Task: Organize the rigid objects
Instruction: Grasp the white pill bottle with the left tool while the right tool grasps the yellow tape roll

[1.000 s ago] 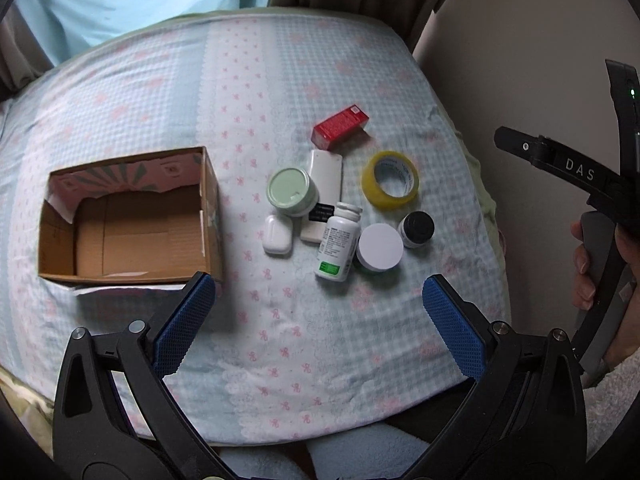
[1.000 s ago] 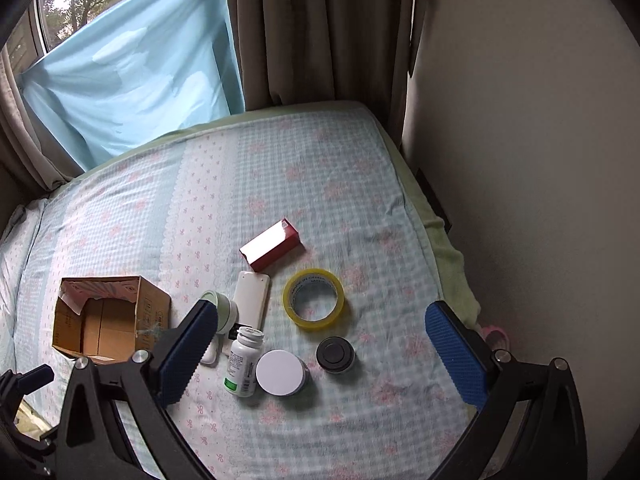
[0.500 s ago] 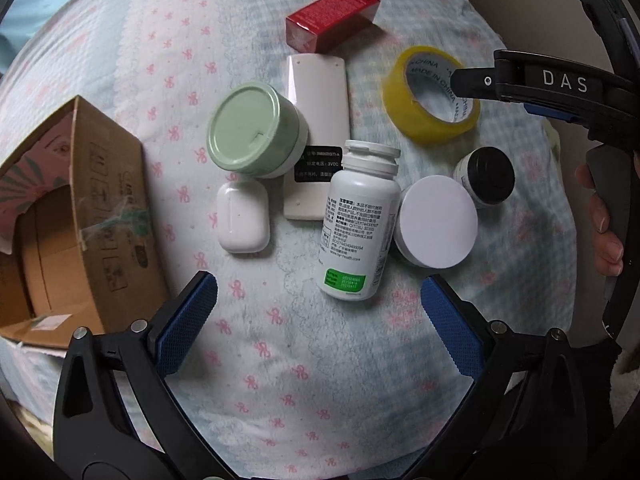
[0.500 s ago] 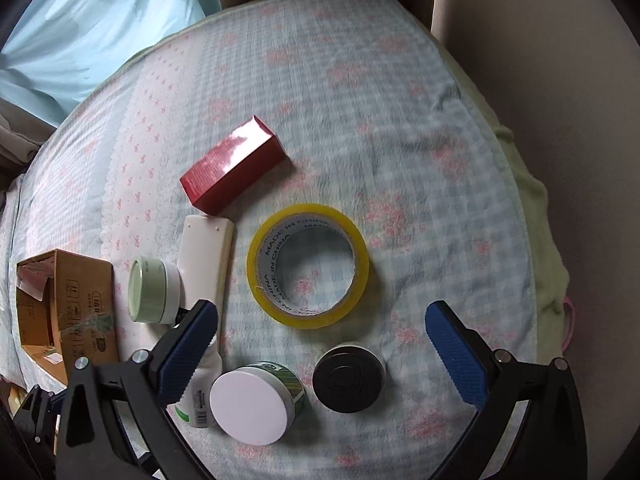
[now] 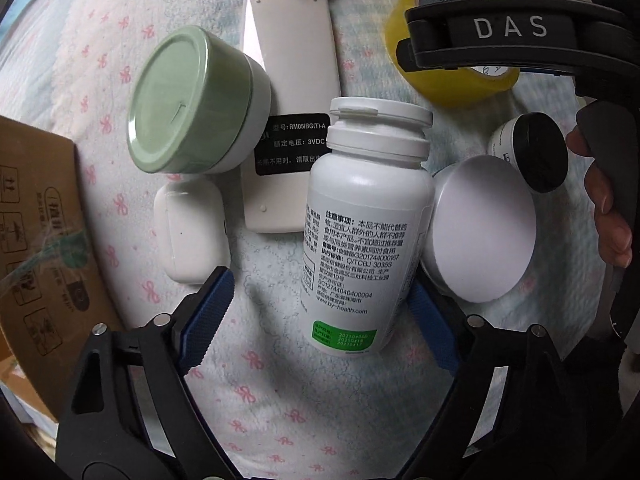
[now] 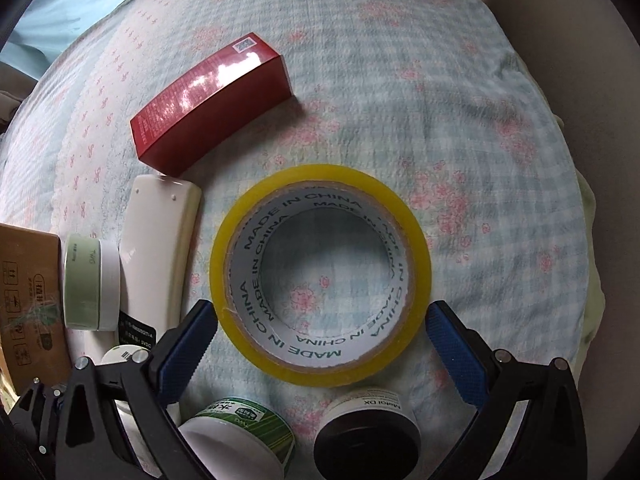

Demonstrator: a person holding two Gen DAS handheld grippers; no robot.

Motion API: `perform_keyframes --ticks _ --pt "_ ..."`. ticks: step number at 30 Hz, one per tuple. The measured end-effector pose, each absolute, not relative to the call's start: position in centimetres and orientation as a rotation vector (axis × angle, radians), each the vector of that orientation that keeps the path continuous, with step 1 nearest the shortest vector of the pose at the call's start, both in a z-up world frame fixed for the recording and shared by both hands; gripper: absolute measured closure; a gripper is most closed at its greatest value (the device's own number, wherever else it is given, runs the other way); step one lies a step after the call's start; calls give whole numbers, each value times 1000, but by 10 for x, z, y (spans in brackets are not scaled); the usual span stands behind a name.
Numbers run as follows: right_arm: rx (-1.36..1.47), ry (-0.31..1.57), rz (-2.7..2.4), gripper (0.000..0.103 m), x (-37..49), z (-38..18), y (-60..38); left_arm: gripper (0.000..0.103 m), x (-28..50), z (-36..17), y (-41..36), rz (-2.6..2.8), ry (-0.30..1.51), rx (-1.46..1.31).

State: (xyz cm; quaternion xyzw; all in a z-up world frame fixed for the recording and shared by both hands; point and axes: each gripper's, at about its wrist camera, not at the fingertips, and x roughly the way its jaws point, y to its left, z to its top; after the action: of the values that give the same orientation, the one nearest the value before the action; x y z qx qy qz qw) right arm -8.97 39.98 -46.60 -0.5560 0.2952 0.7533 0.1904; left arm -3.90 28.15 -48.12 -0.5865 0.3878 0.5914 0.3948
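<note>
The bottle (image 5: 360, 232) is seen lying between the left gripper's (image 5: 320, 312) jaws, which have just been closing but are not yet touching it, while the tape (image 6: 320, 272) is framed by the right gripper's (image 6: 320, 336) wide-apart jaws.
</note>
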Motion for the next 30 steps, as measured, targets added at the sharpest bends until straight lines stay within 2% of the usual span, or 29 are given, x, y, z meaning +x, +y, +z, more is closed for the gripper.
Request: perform_keyframes --ticks 11,13,15,18,20,30 --pt "-1595 809 2081 0 -105 -475 414 21 -28 -476 294 1463 1134 -1363" --pt "-1598 808 2079 0 -106 -475 415 28 -27 -475 298 1445 1143 -1356" --pt "-1610 782 2076 0 -108 -475 414 31 -26 -473 300 1442 1165 -1343" --pt "-1613 753 2082 0 -110 -473 412 45 -22 -466 300 1433 1184 -1304" --pt "-1610 769 2093 6 -110 -472 411 47 -23 -464 299 1429 1192 -1305" --pt "-1579 805 2082 7 -107 -465 412 50 -46 -442 284 1440 1119 -1356"
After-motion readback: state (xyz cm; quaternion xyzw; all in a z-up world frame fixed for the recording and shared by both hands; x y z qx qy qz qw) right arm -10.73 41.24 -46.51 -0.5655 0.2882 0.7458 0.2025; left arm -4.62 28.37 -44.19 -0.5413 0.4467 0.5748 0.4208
